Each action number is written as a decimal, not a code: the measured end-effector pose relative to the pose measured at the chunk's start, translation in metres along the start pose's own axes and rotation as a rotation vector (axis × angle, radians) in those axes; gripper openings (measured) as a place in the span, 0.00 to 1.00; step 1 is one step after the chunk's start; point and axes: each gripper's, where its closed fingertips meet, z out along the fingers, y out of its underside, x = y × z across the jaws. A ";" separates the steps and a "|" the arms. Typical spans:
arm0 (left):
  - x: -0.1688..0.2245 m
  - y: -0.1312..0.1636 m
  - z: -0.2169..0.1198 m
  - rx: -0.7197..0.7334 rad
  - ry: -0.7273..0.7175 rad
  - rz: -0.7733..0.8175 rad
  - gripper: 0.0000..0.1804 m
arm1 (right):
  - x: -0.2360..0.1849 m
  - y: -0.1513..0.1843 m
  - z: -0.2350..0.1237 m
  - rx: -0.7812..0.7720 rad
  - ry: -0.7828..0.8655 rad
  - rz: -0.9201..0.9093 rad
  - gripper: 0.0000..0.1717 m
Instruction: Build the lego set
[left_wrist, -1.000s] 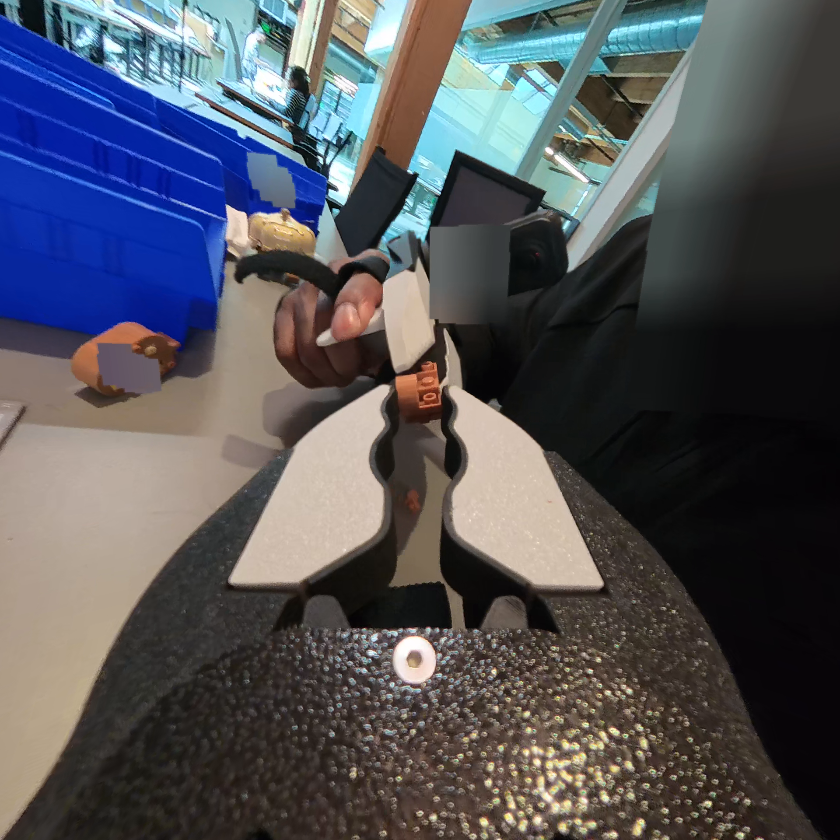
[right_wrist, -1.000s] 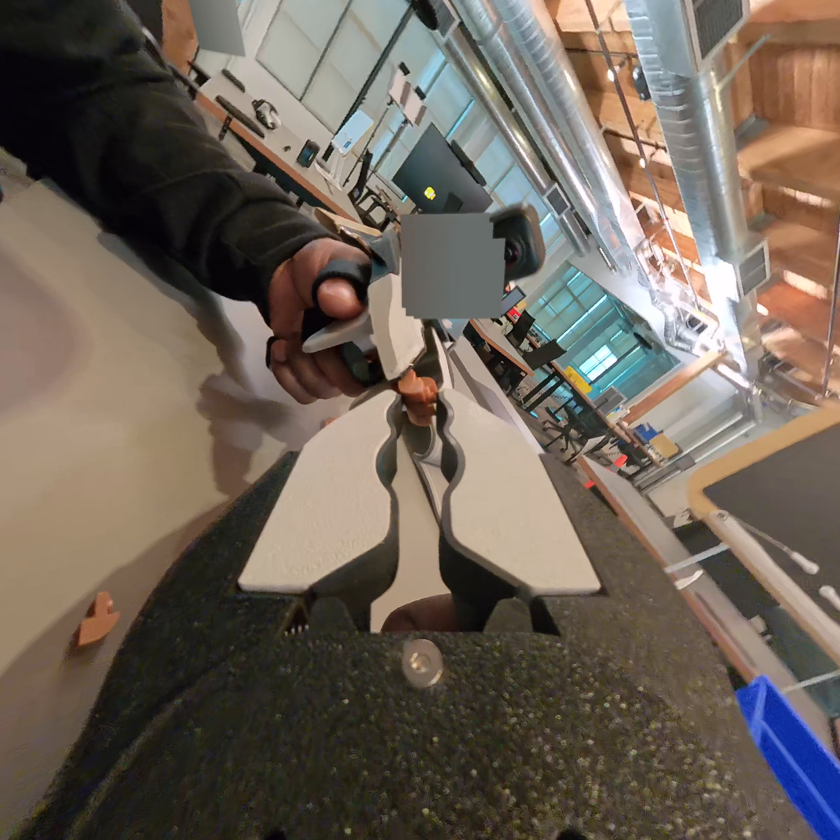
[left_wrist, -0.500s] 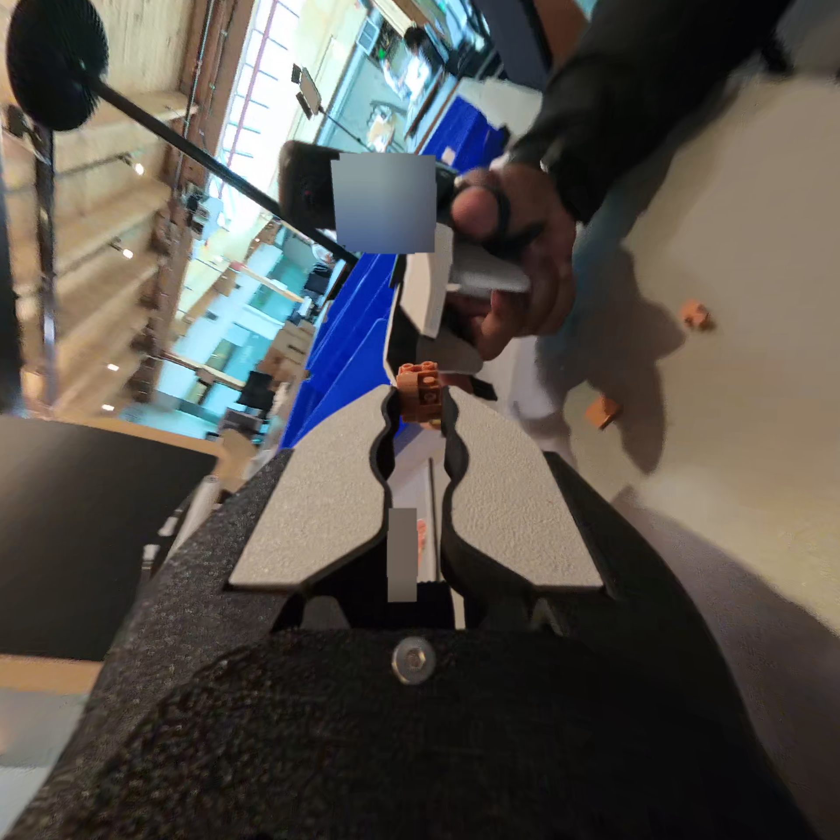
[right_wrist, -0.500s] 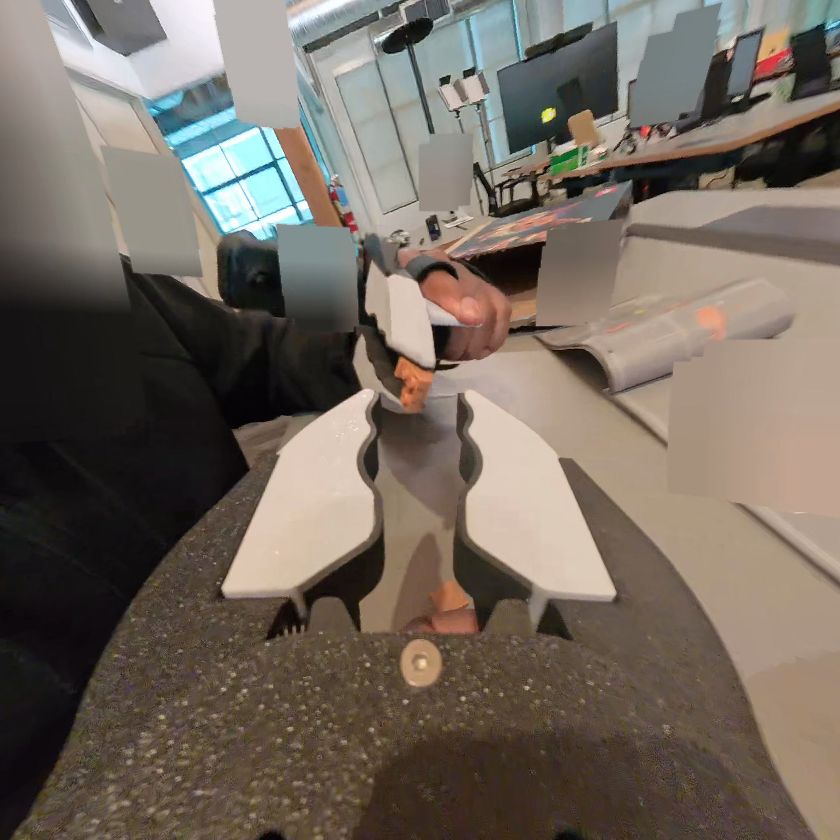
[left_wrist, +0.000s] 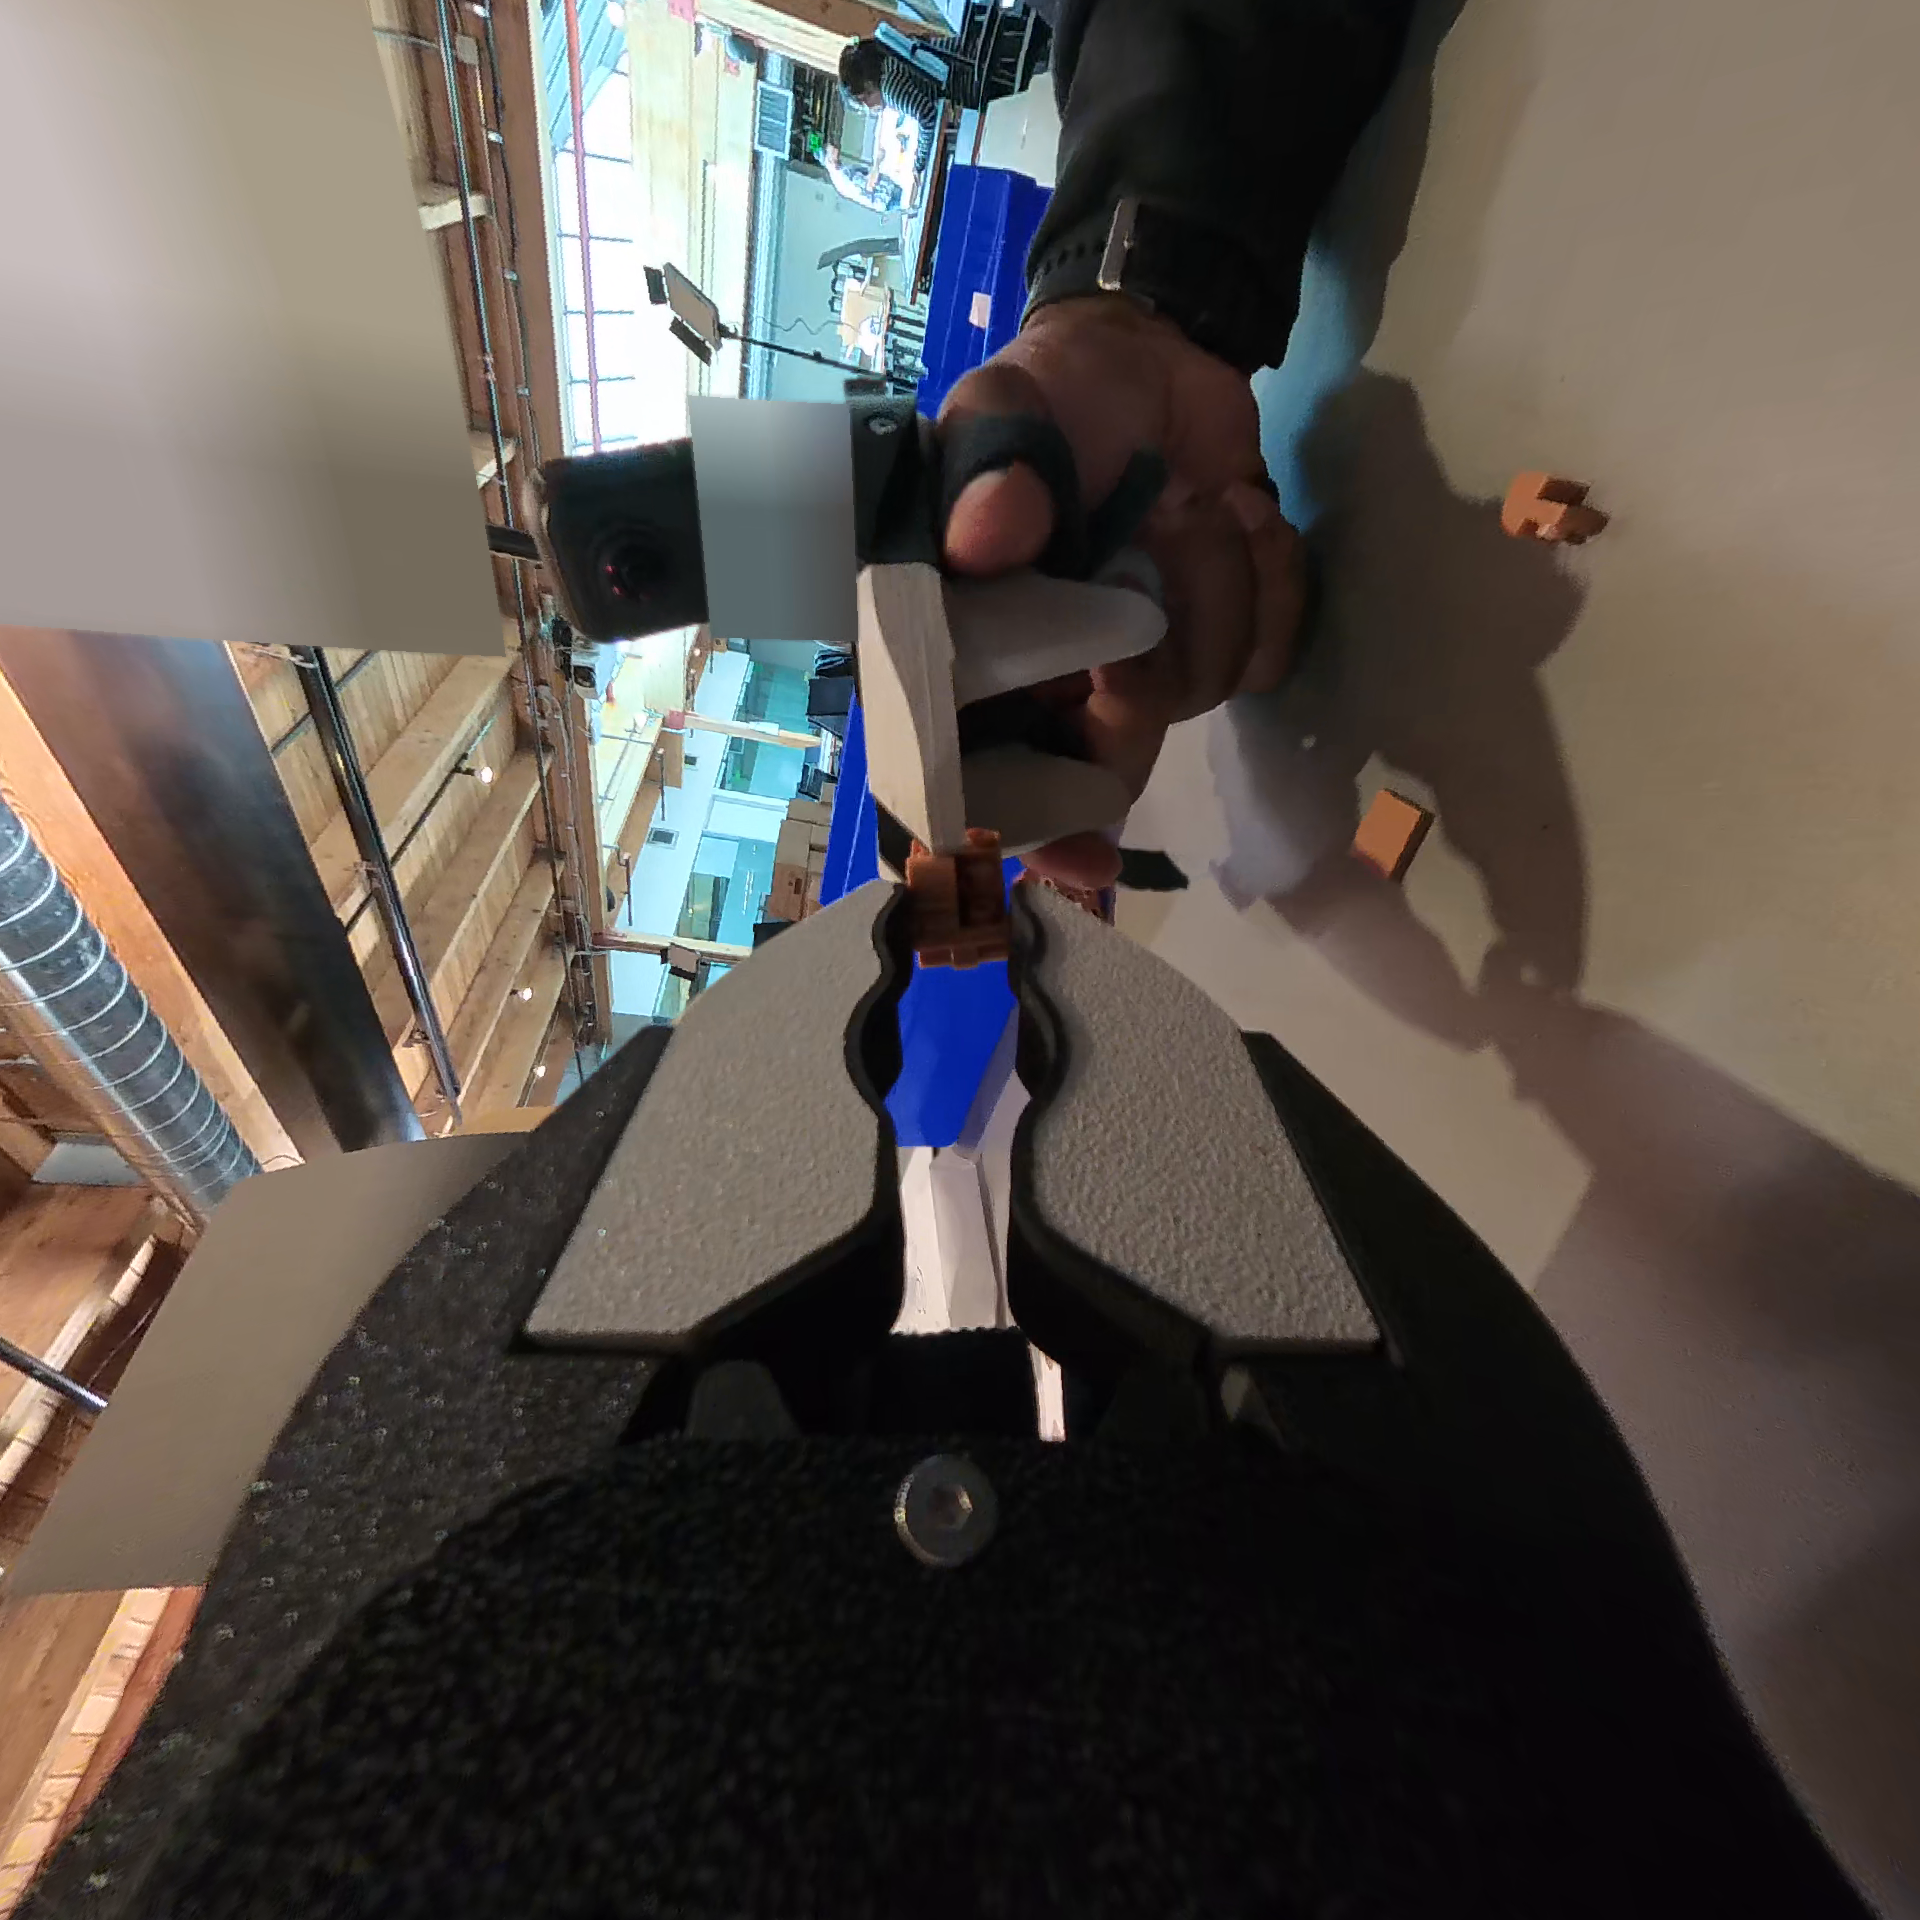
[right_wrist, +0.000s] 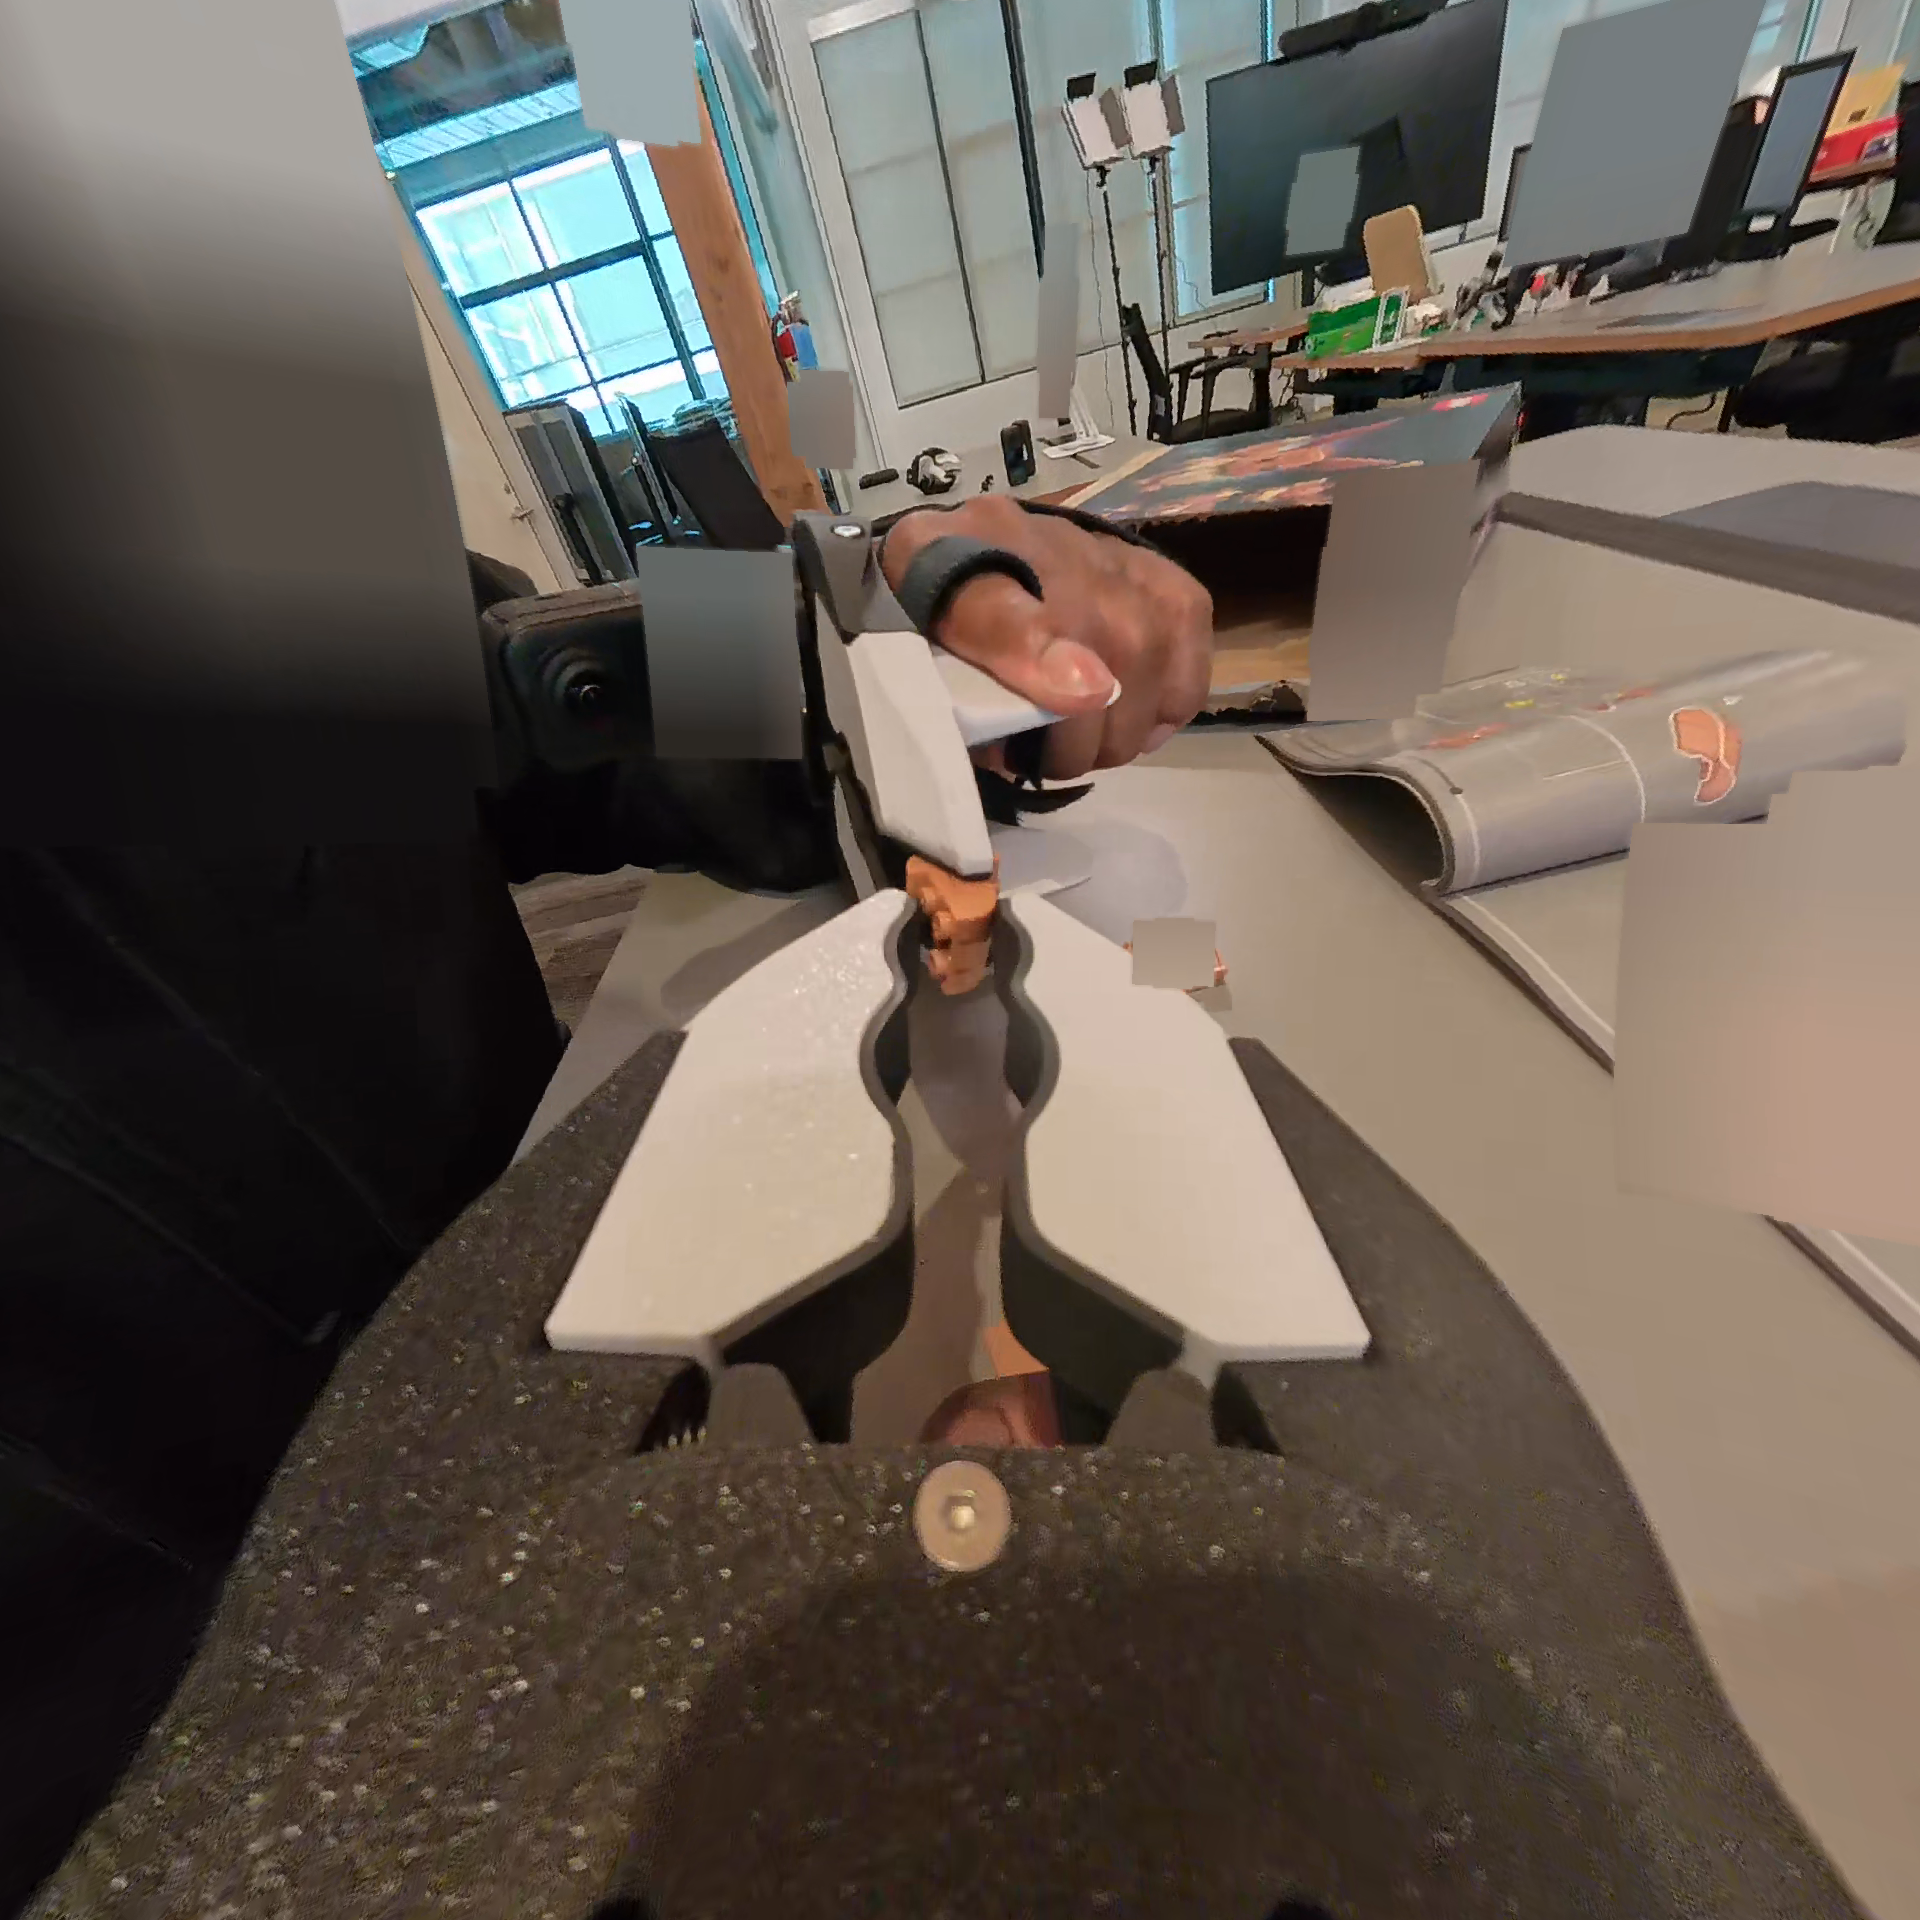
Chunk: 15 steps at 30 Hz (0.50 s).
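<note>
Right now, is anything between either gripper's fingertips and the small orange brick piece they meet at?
Nothing visible. The left gripper is closed on the orange brick piece, and the right gripper grips the same piece from the opposite side. Both sets of fingertips sit directly against it, above the grey table.

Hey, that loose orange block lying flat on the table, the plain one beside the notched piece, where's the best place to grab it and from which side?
Grip the plain orange block across its two long flat sides, coming straight down from above. It lies flat on the table with bare surface all round, and those parallel faces probably suit flat pads; the notched piece sits well clear.
</note>
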 end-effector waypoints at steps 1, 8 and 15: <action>0.000 0.000 0.000 -0.002 -0.002 -0.001 0.09 | 0.000 0.000 0.000 0.003 0.005 -0.019 0.07; -0.001 0.012 0.000 0.009 0.065 -0.346 0.16 | 0.014 -0.009 -0.007 0.028 0.174 -0.248 0.07; -0.026 0.009 -0.002 0.154 0.095 -0.916 0.15 | 0.014 -0.016 -0.011 0.056 0.235 -0.405 0.07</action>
